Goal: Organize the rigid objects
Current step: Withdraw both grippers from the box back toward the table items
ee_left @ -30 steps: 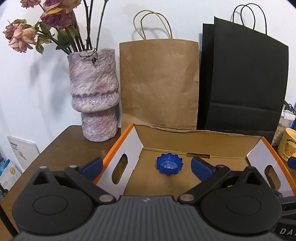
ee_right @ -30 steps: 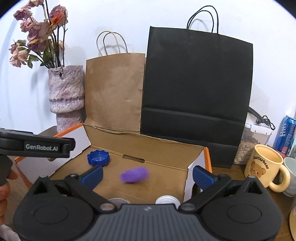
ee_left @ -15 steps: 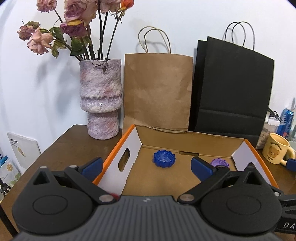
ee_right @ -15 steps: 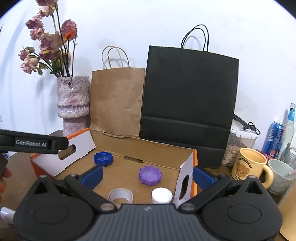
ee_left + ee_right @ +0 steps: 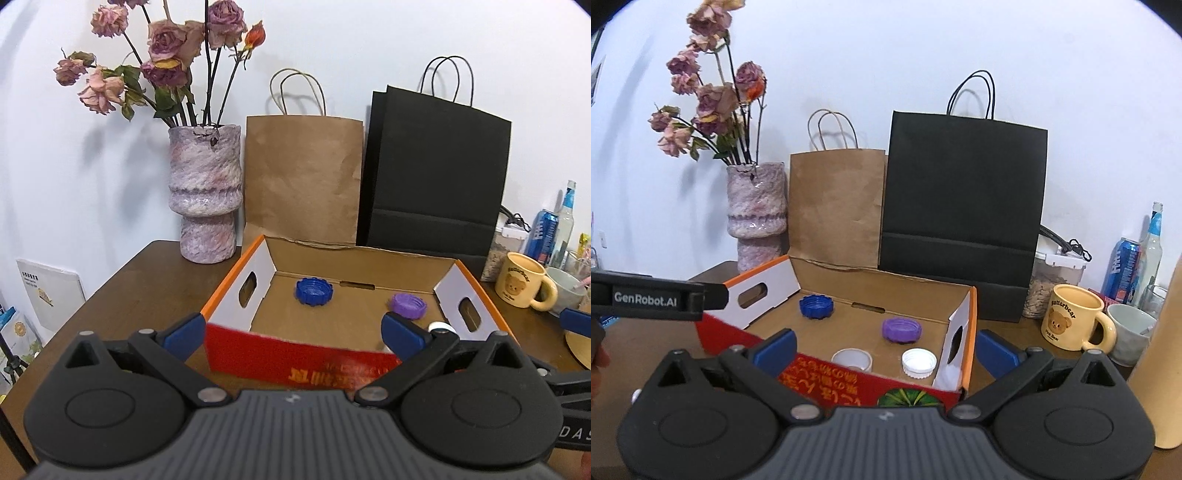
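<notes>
Both tongs hang spread and empty in front of the box. The left gripper has its blue pads wide apart, level with the box's red front wall; the right gripper is spread the same way, its pads straddling the box's front right corner.

The box is a shallow open cardboard tray with a red printed front, orange rims and white side flaps cut with oval handle holes. It sits mid-tabletop, its back wall near the bags. Four caps lie inside, all apart from one another. The blue cap, ridged round its rim, lies open side up near the back left corner. The clear cap, pale and translucent, sits by the front wall. The purple cap, also ridged, lies right of centre. The white cap rests in the front right corner, just beside the right flap.

Along the table's back edge stand a mottled pink vase holding dried roses, a brown bag and a black bag. At the right edge stand a yellow bear mug, a grey cup, a lidded jar holding what look like seeds, a blue can and a bottle.
</notes>
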